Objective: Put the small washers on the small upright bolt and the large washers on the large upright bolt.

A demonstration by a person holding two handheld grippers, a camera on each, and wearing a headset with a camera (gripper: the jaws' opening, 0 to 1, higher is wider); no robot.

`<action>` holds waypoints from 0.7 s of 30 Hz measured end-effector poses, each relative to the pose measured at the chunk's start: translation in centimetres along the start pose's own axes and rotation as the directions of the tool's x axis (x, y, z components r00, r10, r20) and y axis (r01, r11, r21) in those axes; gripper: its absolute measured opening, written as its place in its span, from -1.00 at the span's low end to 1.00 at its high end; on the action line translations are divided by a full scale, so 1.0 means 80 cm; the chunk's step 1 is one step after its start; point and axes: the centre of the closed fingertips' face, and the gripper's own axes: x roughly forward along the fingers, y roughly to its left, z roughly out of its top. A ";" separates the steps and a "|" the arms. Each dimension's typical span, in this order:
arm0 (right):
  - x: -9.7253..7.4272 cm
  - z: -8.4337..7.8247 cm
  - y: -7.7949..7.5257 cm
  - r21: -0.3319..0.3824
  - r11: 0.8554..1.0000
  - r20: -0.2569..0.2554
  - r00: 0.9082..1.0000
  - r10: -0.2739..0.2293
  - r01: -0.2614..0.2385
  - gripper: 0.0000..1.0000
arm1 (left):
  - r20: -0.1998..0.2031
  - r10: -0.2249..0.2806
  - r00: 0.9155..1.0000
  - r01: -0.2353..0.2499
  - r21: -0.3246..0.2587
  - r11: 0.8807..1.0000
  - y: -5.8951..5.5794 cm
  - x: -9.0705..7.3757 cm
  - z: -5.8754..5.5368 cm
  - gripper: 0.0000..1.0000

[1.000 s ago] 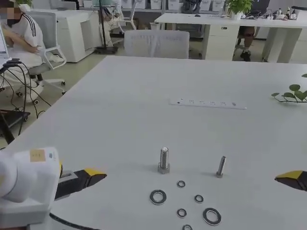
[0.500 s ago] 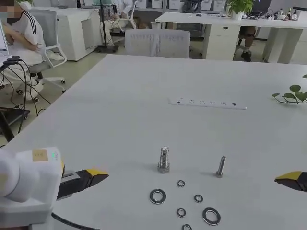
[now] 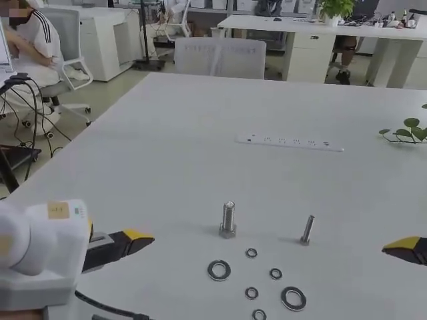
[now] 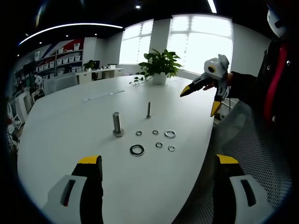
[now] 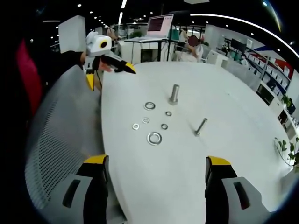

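Observation:
Two bolts stand upright on the white table (image 3: 167, 153): a thick large bolt (image 3: 228, 220) and, to its right, a thin small bolt (image 3: 307, 229). In front of them lie loose washers: two large washers (image 3: 219, 270) (image 3: 293, 298) and several small washers (image 3: 251, 253) between and around them. My left gripper (image 3: 133, 243) hovers at the table's near left, open and empty, well left of the washers. My right gripper (image 3: 407, 248) enters at the right edge, also open and empty. In the left gripper view the large bolt (image 4: 117, 124) and the right gripper (image 4: 205, 93) show.
A white power strip (image 3: 290, 142) lies across the table beyond the bolts. Plant leaves (image 3: 407, 130) reach in at the right edge. A chair (image 3: 219, 59) stands at the far side. A mesh chair (image 5: 60, 140) sits by the near edge.
My left gripper has crept slightly rightward and up. The bolts, the washers and the right gripper have kept their places; the head view has tipped a little.

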 end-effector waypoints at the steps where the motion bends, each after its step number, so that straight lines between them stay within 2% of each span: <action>1: 0.000 -0.001 0.001 0.000 1.000 -0.004 1.000 0.002 -0.002 0.72 | 0.000 0.001 1.000 -0.001 0.001 1.000 0.000 0.000 0.000 0.99; 7: -0.002 0.000 0.002 -0.025 1.000 -0.029 1.000 0.011 -0.012 0.70 | 0.007 0.001 1.000 -0.001 0.002 1.000 -0.001 0.000 0.001 0.99; 21: -0.004 0.016 -0.001 -0.097 0.994 -0.087 0.995 0.040 -0.048 0.64 | 0.021 0.003 1.000 -0.003 -0.002 1.000 -0.004 0.000 0.004 0.99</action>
